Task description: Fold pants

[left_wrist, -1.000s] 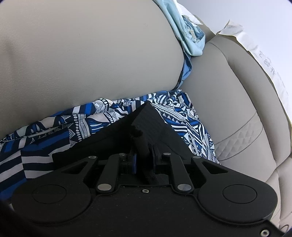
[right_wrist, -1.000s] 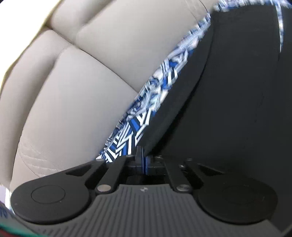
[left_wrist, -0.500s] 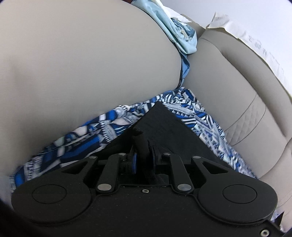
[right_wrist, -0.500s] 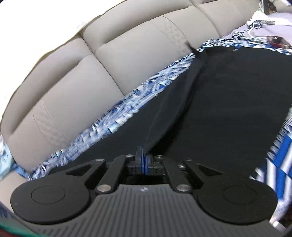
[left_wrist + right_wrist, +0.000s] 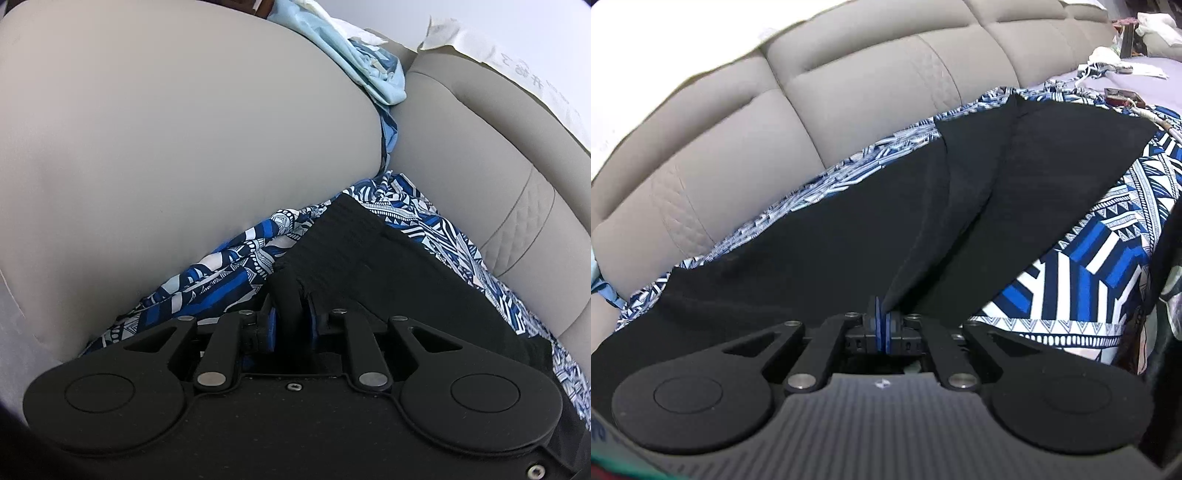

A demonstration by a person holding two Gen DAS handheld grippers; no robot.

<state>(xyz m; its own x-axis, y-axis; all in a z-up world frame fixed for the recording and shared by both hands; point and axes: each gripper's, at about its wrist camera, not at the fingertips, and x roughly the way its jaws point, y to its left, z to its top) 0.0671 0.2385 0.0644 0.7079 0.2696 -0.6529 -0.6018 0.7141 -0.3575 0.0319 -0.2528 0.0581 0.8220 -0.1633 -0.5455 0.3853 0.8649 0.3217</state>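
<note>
Black pants [image 5: 849, 236] lie spread on a blue-and-white patterned cloth [image 5: 1100, 236] over a grey sofa. In the right wrist view my right gripper [image 5: 882, 321] is shut on a raised fold of the black fabric, which runs up from the blue pads as a ridge. The left wrist view shows my left gripper [image 5: 290, 314] shut on a bunched end of the black pants [image 5: 369, 258], near the ribbed waistband, close to the sofa's armrest [image 5: 166, 129].
The sofa backrest [image 5: 849, 85] runs behind the pants. A light blue garment [image 5: 354, 59] lies wedged between armrest and back cushion [image 5: 480, 147]. Paper [image 5: 517, 62] hangs over the sofa top. Loose items [image 5: 1123, 66] sit at the far right.
My right gripper has swung sideways with the fold, so much more of the pants and patterned cloth now shows. The left view has rolled and shifted a little toward the armrest.
</note>
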